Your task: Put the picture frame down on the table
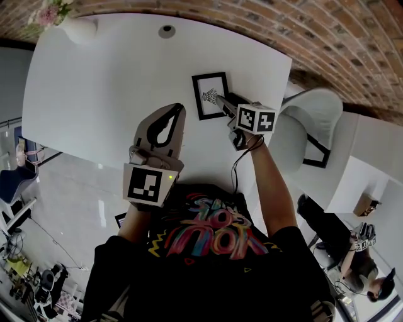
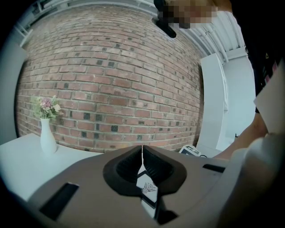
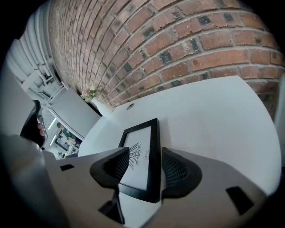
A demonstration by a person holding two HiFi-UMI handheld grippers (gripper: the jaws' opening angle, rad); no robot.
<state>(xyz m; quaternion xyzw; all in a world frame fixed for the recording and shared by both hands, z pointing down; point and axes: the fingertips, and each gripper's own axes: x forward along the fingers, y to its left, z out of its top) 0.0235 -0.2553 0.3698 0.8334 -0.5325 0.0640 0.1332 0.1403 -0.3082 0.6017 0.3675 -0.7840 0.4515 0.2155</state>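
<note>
The picture frame is seen lying flat on the white worktop, with the right tongs at its edge; the left tongs are held nearby.

My white, smooth-topped table runs up to the brick wall at its far edge. Three things sit directly on it. A small black rectangular picture frame lies flat and face up toward the right side, showing a dark line drawing on white paper. A white narrow-necked vase of pink and pale flowers stands upright at the far left corner, well apart from the frame. Near the far edge, a small dark round cap sits in the tabletop.
</note>
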